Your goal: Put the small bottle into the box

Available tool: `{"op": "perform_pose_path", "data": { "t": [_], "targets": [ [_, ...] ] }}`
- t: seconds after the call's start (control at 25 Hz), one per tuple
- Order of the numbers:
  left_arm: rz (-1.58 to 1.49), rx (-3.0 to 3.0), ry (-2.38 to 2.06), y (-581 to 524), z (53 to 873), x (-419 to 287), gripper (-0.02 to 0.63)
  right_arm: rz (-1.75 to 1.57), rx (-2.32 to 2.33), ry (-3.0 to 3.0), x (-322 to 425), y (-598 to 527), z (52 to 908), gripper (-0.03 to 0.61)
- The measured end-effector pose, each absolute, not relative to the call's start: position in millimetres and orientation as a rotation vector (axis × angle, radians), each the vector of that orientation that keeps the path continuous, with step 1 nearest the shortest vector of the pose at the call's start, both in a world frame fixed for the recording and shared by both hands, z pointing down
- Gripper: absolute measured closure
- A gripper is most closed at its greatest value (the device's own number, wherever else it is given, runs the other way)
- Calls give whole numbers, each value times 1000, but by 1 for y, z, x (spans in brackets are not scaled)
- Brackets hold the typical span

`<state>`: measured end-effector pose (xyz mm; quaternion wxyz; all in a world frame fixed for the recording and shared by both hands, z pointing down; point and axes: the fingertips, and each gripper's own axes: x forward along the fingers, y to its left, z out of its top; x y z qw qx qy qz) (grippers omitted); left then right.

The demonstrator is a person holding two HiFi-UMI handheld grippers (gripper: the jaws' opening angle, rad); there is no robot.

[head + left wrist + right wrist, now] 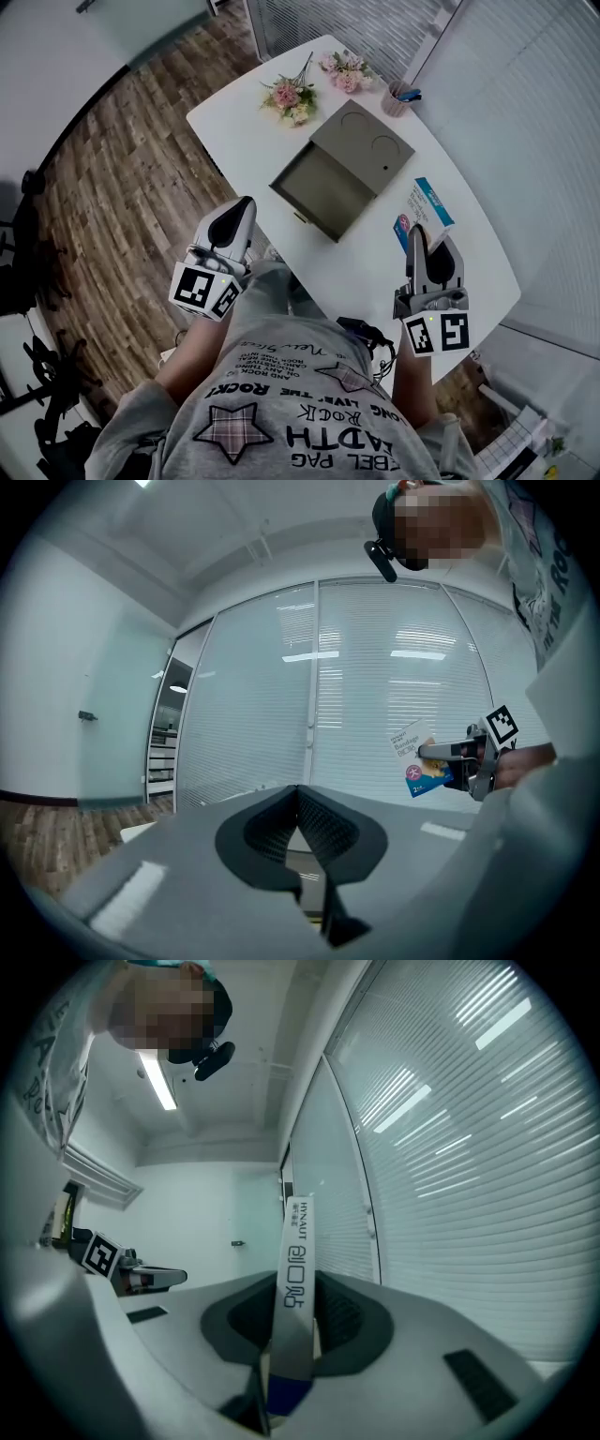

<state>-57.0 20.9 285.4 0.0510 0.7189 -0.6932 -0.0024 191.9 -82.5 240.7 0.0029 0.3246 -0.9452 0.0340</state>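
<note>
Right gripper view, right tool (292, 1316) gripping bandage carton (298, 1246)

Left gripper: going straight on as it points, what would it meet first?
Way looks free: left gripper seems to point above the table, toward the glass wall; depth unclear.

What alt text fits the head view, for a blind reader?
Seen from above, a person's right gripper holds a small blue-and-white carton in its jaws at a white table; the left gripper is shut, empty. An open grey box and flowers lie ahead.
</note>
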Motion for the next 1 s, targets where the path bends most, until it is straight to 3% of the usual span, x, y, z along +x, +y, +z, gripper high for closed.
{"op": "perform_pose_path", "data": {
  "t": [0.48,1.0],
  "targets": [
    [-46,2367,-1936,-29,277,-84,603,69,1109,-2842,168,-83,240,492],
    [-103,2440,-1752,-64,284,-107,603,143,874,-2715,107,-81,285,492]
  ]
}}
